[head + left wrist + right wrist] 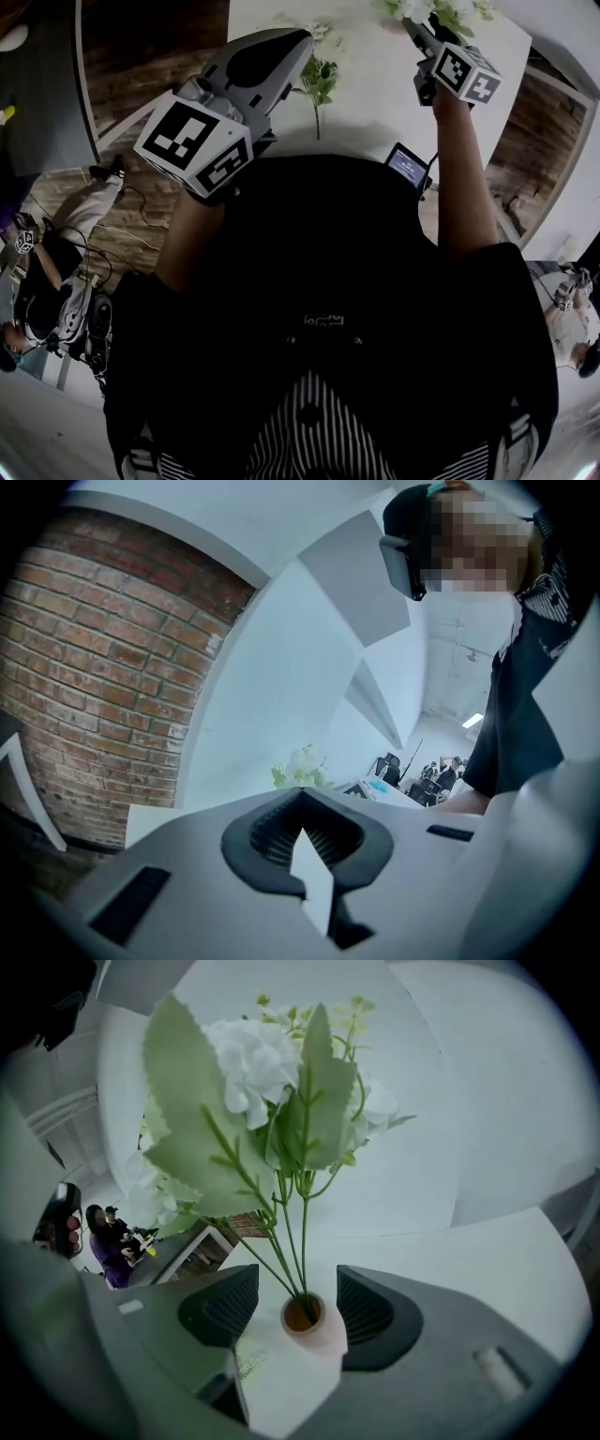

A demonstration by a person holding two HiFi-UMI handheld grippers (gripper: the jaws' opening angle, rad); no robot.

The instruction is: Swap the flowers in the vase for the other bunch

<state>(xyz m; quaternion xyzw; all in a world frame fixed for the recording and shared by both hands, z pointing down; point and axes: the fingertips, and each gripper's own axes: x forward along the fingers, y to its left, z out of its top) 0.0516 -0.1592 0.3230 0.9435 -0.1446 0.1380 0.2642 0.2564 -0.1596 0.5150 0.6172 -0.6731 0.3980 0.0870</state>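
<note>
In the right gripper view a bunch of white flowers with green leaves (258,1063) stands in a vase with a pinkish neck (309,1321). My right gripper (298,1281) is open, with the vase's neck between its pads and a gap on each side. In the head view this gripper (414,26) reaches the same flowers (433,9) at the table's far right. The other bunch (319,80) lies flat on the white table (375,94), its stem toward me. My left gripper (286,42) hovers just left of it, jaws shut and empty. Its own view (302,794) faces a brick wall.
A small device with a lit screen (408,167) sits at the table's near edge. Dark wooden floor (150,56) shows to the left of the table. People sit low at the far left (47,281) and far right (572,309).
</note>
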